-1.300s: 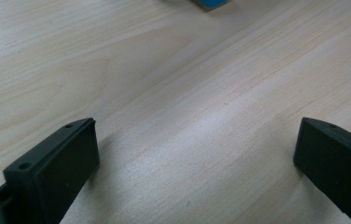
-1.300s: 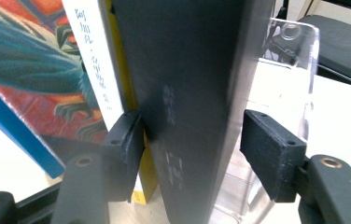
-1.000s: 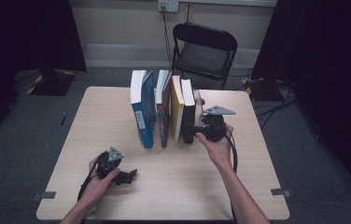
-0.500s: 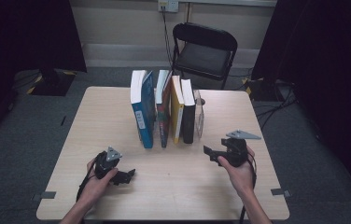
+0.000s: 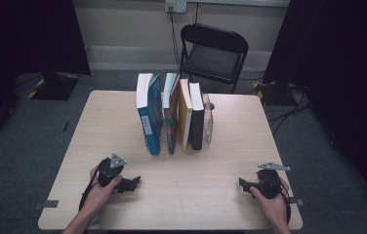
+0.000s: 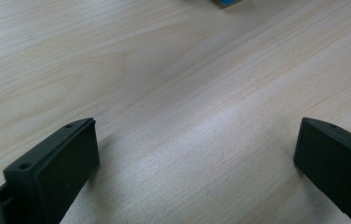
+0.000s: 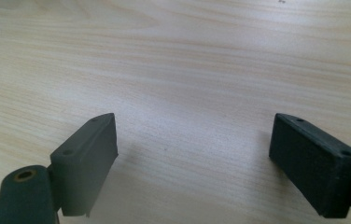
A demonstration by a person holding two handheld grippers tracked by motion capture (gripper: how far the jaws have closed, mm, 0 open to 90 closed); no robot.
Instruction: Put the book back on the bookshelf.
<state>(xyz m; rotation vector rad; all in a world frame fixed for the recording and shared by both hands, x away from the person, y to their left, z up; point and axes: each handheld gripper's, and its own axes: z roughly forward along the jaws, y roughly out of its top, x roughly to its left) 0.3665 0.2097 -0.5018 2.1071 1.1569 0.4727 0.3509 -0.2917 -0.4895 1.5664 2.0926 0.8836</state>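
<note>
Resting near the front-left corner of the pale wood tabletop [image 5: 123, 122]: left gripper [image 5: 133, 182], jaws spread wide, nothing but bare wood between them in the left gripper view.

Row of upright books stands at the middle of the tabletop, toward the far edge, spines facing the front edge. Left to right:
- tall blue paperback book [image 5: 148, 117], biggest of the row, leans slightly. Judged the heaviest; covers likely flex if pinched at the top corner.
- thin red-and-teal patterned book [image 5: 171, 114], leaning against its neighbours. Light, floppy, probably tips when a neighbour goes.
- yellow-spined book [image 5: 185, 117], touching the black one.
- black hardcover book [image 5: 196, 119], judged stiff and fairly heavy. Best handled by clamping across the spine, mid-height or lower, so it doesn't pivot.
- thin clear or grey item [image 5: 208, 117] at the right end, touching the black book. Can't tell what it is.

Glossy covers look slippery; grip square on both faces, not on the page edge. Row is tight, so a book must be tilted out before the jaws can get round it.

Right gripper [image 5: 242, 184] sits near the front-right corner, well apart from the books. Its jaws have just been opening and stand wide, nothing between them.
</note>
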